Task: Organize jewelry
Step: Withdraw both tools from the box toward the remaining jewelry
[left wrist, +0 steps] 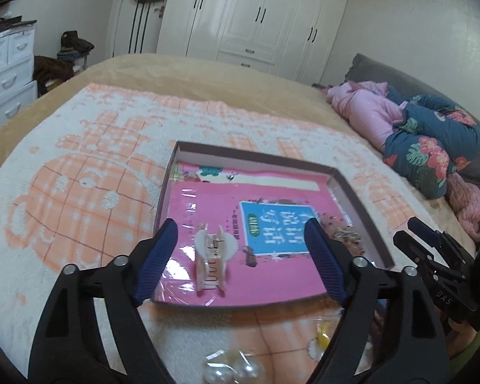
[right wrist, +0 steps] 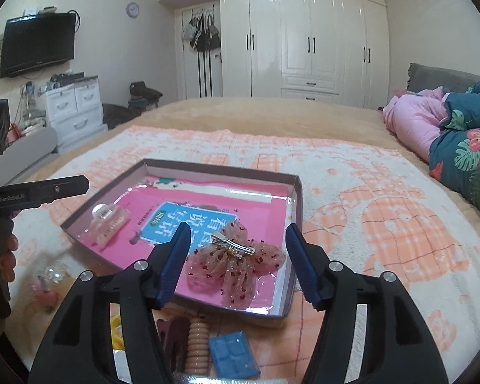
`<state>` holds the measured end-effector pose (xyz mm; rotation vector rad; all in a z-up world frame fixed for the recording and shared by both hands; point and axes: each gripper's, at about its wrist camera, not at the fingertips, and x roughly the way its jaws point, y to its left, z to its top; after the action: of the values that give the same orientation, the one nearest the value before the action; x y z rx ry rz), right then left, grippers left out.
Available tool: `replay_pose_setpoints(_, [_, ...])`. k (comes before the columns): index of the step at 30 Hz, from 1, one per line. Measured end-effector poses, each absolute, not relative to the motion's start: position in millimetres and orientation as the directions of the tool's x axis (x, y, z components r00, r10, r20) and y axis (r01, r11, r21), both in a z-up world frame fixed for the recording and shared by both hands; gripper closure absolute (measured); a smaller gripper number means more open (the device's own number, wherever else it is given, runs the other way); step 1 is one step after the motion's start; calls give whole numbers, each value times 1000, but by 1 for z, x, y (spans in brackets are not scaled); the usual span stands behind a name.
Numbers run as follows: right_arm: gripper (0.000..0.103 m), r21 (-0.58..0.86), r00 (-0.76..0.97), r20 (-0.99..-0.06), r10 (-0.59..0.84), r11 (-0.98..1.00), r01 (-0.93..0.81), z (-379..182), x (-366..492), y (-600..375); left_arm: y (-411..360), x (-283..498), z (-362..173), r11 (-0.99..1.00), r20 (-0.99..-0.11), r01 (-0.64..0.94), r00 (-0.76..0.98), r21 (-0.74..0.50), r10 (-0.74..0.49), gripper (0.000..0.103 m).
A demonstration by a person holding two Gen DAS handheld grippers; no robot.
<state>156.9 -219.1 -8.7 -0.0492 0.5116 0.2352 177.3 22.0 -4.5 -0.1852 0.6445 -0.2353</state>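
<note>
Closest to the cameras, loose bits sit on the bed's towel (right wrist: 384,198) in front of the box: a couple of pearly round pieces (left wrist: 236,371), something yellow (left wrist: 321,340), a blue square piece (right wrist: 232,353), a ribbed tan piece (right wrist: 197,345) and a dark brown clip (right wrist: 172,339) just beside it. Hard to say exactly what the blurry pinkish stuff at the left of the right wrist view is.

Left claw (left wrist: 240,257) has its jaws spread wide with nothing pinched. The pale pink claw clip (left wrist: 212,260) lies between the fingers but untouched, resting on the pink liner at the near edge of the shallow box (left wrist: 364,220).

Right claw (right wrist: 238,264) is apart too, empty. The sheer pink bow clip (right wrist: 236,267) with red specks and a silver alligator clip on top lies between its blue pads, inside the box near the right corner, not gripped.

In the right wrist view the claw clip sits at the box's left side, well apart from the bow.

Further back there's the tan bed cover (right wrist: 272,112), a rolled pink quilt (right wrist: 416,121) and a floral teal one (right wrist: 467,153) to the right, then white wardrobes (right wrist: 304,38) along the far wall.
</note>
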Motion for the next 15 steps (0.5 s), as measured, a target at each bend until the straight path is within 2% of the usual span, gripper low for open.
replay_pose_setpoints(6, [20,6,880,-434,190,978,-208,7,135,-225,16,155,11,956,-514,170,813,-239,-273,12])
replay_pose_setpoints(15, [15,-8,904,-387,180,980,-199,20,108,-231,13,127,16,953,-483,196,827,-233,-288,11])
